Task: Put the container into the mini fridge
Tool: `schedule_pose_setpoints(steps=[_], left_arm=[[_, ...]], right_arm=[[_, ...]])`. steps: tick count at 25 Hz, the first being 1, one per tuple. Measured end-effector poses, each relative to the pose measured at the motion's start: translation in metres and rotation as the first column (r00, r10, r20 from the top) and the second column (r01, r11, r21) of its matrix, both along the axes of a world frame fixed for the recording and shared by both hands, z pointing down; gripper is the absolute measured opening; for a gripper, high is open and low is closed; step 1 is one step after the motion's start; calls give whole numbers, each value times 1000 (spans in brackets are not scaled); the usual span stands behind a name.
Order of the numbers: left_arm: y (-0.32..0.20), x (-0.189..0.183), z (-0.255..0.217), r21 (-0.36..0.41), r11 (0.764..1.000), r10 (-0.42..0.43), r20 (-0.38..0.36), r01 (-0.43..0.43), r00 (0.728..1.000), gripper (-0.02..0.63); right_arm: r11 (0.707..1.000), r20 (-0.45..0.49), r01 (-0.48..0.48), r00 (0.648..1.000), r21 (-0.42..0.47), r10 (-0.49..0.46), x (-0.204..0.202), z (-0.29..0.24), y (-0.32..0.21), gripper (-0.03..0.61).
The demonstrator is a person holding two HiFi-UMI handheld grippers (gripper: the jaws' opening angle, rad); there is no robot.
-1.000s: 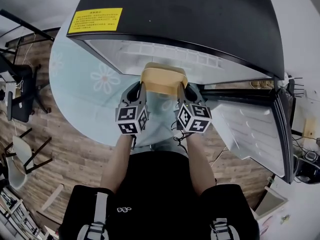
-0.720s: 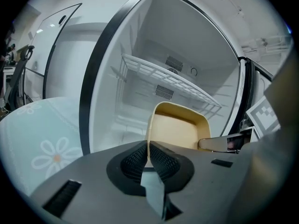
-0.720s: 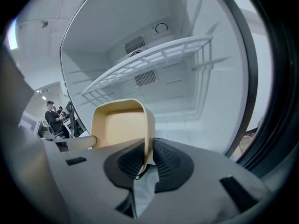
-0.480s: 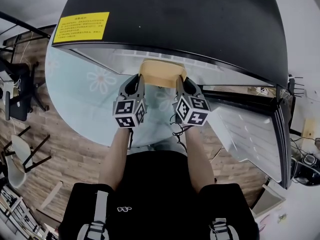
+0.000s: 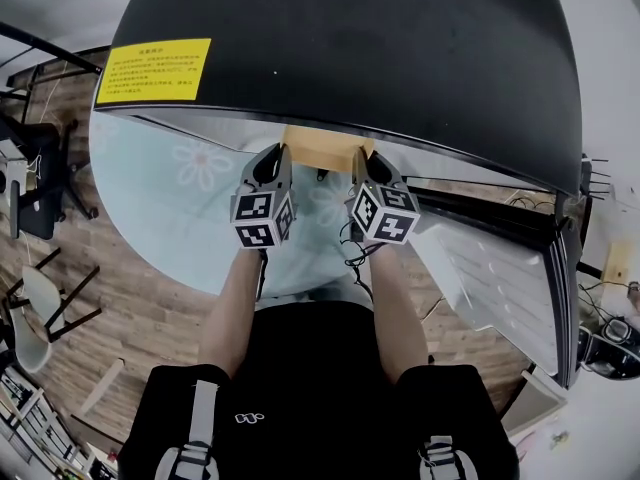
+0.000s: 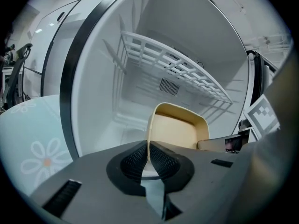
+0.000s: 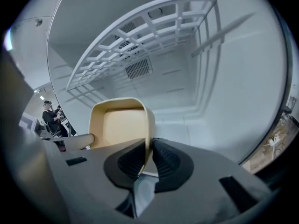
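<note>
Both forearms reach straight forward side by side, with the left gripper (image 5: 277, 160) and the right gripper (image 5: 361, 162) level at the mouth of the mini fridge (image 5: 350, 48). The left fingers (image 6: 133, 157) are clamped on the left wall of the tan container (image 6: 175, 130) and the right fingers (image 7: 128, 162) on its right wall, holding it inside the cavity under the white wire shelf (image 6: 173, 64). In the head view the fridge's black top hides all but the container's near edge, and I cannot tell whether it touches the fridge floor.

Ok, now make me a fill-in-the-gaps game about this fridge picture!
The left gripper and right gripper are both shut on the ____.
Inside the mini fridge hangs a white wire ____.
The fridge's door is ____.
Answers: container, shelf, open.
</note>
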State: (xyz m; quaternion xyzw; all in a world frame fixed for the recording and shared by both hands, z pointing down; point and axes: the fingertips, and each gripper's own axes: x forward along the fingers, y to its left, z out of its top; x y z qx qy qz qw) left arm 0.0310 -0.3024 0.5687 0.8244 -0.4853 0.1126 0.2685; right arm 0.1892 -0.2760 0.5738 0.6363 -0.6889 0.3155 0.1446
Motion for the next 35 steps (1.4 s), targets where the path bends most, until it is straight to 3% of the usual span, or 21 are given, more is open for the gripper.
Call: schedule_pose_setpoints(steps=[15,19,25,35], left_arm=[[-14,0,14,-2,1000,-9,-37,9,999,32],[-16,-3,15,-2,1000,-20,-39,20,999,35],[-16,-9,7,-7,999,-41,-108,40,993,48],[-3,-16,-8,-5,999,-41,-135,41,990,51]], right_arm=[[999,-11,-32,999,23,33,4,10,-22,37],[999,-1,-42,999,23,42,4,13,-23,91],[995,26,-45,999,86,43,6,0,-25,106],[992,24,-22,1000,128,19,-6,-18,-6,95]])
